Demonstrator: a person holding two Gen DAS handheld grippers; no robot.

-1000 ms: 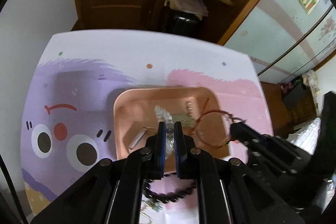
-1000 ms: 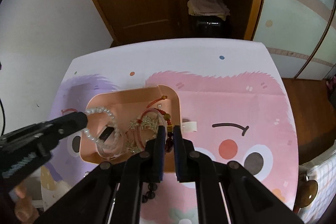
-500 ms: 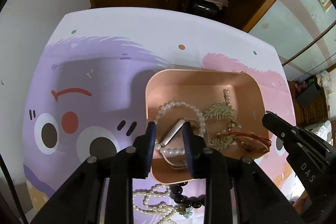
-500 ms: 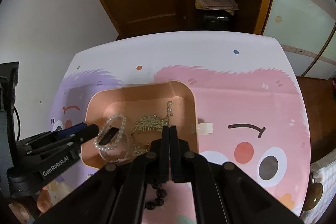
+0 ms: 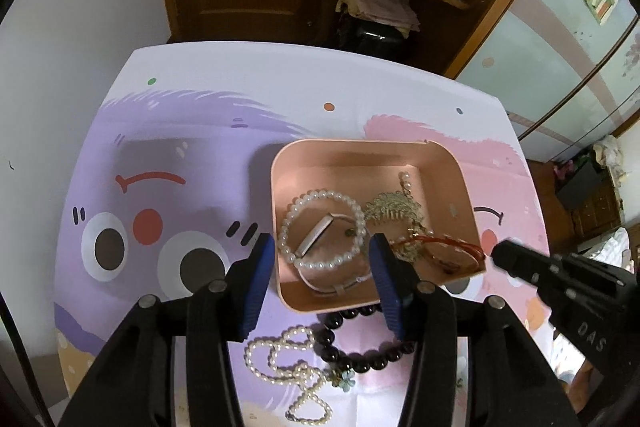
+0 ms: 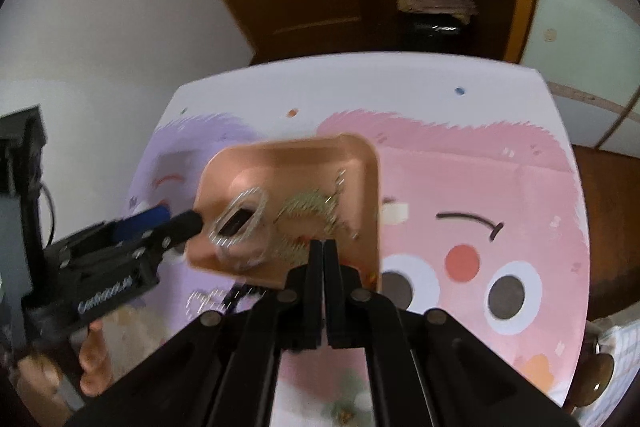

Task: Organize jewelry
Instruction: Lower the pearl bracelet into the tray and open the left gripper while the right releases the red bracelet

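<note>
Pearl bracelet (image 5: 322, 229), gold comb (image 5: 394, 207) and red cord bracelet (image 5: 448, 247) are already laid in the pink tray (image 5: 352, 155) mid-worktop. Pearl necklace (image 5: 288, 367) and dark bead bracelet (image 5: 360, 345) are left just near of it. Left claw (image 5: 322, 277) is opening with nothing pinched; right claw (image 6: 323, 259) is pressed together, empty.

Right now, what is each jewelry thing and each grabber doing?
Pink tray: upright on the table, jewelry inside.
Pearl bracelet: flat in the tray, let go.
Gold comb: in the tray.
Red cord bracelet: in the tray, by its right wall.
Dark bead bracelet: on the table, outside.
Pearl necklace: on the table, outside.
Left gripper: jaws opening, holding nothing.
Right gripper: jaws shut, empty.
</note>
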